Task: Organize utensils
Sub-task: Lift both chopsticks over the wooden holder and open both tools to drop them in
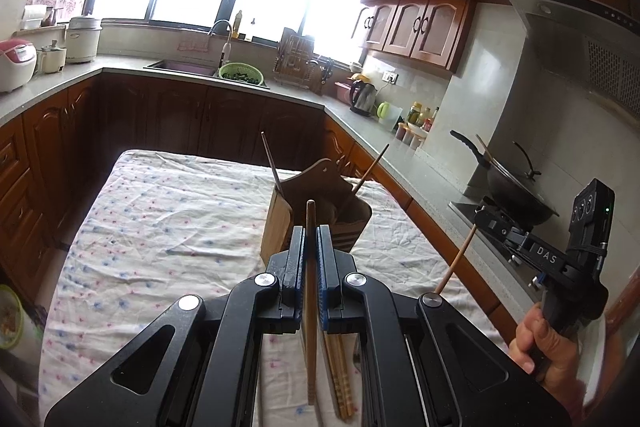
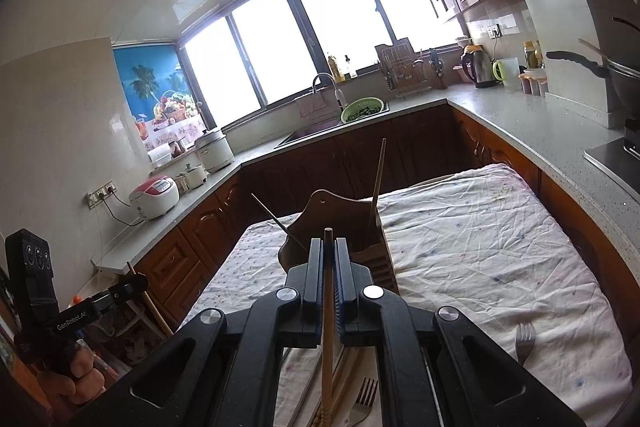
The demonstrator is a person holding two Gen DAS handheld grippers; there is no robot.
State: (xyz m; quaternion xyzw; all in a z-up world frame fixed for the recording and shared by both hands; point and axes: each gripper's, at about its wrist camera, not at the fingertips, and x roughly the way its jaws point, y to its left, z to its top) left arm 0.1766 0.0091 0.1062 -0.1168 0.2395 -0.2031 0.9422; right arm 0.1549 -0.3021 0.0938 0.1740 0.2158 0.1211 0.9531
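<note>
My left gripper (image 1: 310,233) is shut on a brown wooden chopstick (image 1: 311,307) that stands almost upright between its blue pads. My right gripper (image 2: 329,247) is shut on a lighter wooden chopstick (image 2: 327,331) the same way. Both hover above the cloth-covered table (image 1: 160,227), just short of a wooden utensil holder (image 1: 288,227), also in the right wrist view as the holder (image 2: 352,223), with two sticks leaning out of it. More chopsticks (image 1: 340,379) lie on the cloth under the left gripper. Two forks (image 2: 525,341) lie on the cloth near the right gripper.
Kitchen counters (image 1: 384,143) with brown cabinets wrap around the table. A wok (image 1: 516,191) sits on the stove at the right. The sink with a green basket (image 1: 241,73) is at the back, rice cookers (image 1: 16,63) at the left. A hand (image 1: 540,339) holds the right gripper's handle.
</note>
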